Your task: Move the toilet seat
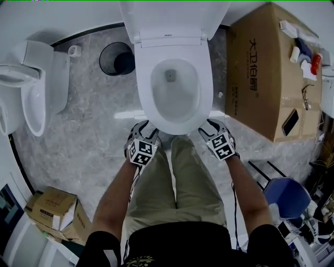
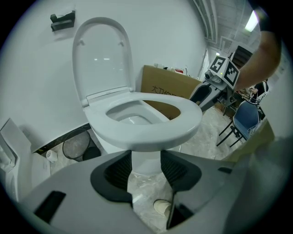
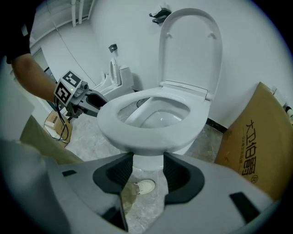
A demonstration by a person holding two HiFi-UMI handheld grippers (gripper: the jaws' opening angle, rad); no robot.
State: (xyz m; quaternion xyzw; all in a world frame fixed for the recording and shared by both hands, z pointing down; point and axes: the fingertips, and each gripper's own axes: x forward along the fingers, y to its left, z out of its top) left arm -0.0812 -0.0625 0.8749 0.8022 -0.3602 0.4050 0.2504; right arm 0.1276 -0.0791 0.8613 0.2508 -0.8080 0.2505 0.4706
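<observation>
The white toilet seat (image 1: 175,126) is a ring over the bowl, and its lid (image 1: 172,15) stands up against the wall. My left gripper (image 1: 143,126) is at the seat's front-left rim and my right gripper (image 1: 210,124) at its front-right rim. In the left gripper view the seat (image 2: 146,132) is tilted up off the bowl, with its front edge just above the tips of the left gripper (image 2: 145,157). The right gripper view has the seat (image 3: 146,135) across the tips of the right gripper (image 3: 148,162) in the same way. Both grippers' jaws stand apart with nothing pinched between them.
A big cardboard box (image 1: 261,68) stands right of the toilet with small items on top. A black mesh waste bin (image 1: 116,58) and a second white fixture (image 1: 31,88) are to the left. A blue chair (image 1: 287,195) and a small carton (image 1: 52,214) are near my legs.
</observation>
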